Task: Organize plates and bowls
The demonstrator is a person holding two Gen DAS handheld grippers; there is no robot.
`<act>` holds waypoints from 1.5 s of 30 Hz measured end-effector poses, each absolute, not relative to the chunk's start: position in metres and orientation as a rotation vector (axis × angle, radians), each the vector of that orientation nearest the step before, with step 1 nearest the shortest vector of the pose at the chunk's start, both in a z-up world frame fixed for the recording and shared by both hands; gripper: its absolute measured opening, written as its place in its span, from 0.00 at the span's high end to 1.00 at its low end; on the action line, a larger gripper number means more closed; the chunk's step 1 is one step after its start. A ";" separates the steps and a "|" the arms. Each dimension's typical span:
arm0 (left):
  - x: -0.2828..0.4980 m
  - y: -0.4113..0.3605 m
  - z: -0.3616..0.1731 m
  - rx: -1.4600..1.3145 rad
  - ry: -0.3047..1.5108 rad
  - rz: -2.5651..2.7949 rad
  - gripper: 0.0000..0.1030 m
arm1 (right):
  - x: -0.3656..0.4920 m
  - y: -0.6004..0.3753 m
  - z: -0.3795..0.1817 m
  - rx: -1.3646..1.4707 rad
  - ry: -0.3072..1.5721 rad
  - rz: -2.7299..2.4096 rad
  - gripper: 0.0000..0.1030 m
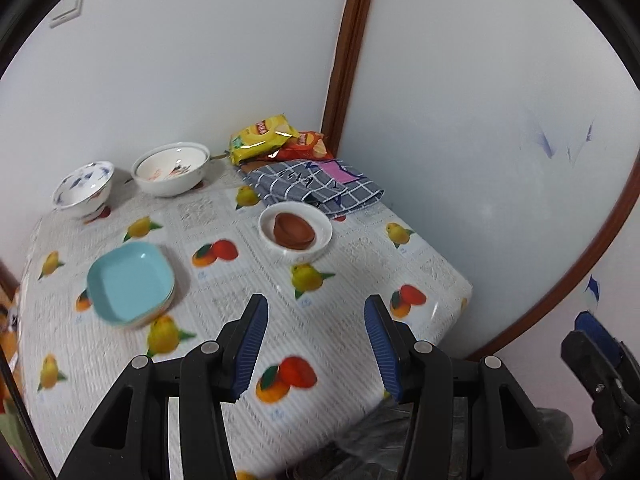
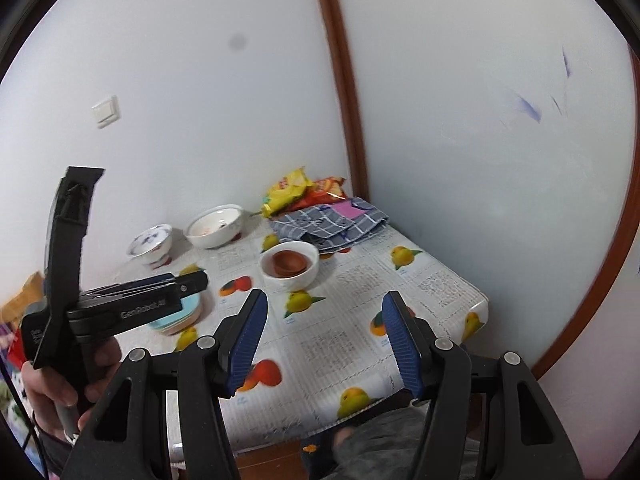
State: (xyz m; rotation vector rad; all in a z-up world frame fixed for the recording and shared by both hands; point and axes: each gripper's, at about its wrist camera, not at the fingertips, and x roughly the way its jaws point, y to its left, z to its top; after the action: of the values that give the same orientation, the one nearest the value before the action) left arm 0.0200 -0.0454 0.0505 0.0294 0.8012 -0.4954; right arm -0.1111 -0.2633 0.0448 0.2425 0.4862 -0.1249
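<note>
Jaws of the left gripper (image 1: 316, 344) stood wide apart and empty above the near table (image 1: 340, 360) edge. In the left wrist view, stacked teal plates (image 1: 130, 282) lay to the left, a white bowl (image 1: 295, 236) nesting brown bowls (image 1: 293, 232) sat at centre, and two larger bowls (image 1: 170, 172) stood by the wall. All looked rigid, glossy and breakable; rims appeared the soundest hold. In the right wrist view, the right gripper (image 2: 324, 346) was likewise spread and empty. "GenRobot.AI" was legible on the left gripper's body.
</note>
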 end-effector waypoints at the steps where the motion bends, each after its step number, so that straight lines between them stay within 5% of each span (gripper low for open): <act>1: 0.013 -0.043 0.052 0.041 0.801 -0.495 0.53 | -0.118 -0.259 0.047 0.231 0.475 -0.118 0.42; 12: -0.020 0.019 0.083 0.111 0.685 -0.449 0.53 | -0.141 -0.216 0.059 0.247 0.432 -0.070 0.41; 24: 0.044 0.014 0.053 0.084 0.736 -0.453 0.52 | -0.098 -0.200 0.067 0.138 0.422 -0.026 0.41; 45: 0.222 -0.072 -0.013 0.077 0.922 -0.364 0.52 | 0.169 -0.288 0.042 0.290 0.599 0.074 0.49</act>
State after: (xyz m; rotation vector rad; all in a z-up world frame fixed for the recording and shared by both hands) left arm 0.2225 -0.0721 -0.0133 0.0766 0.9222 -0.3640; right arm 0.1688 -0.2878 0.0422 0.2895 0.5991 0.0738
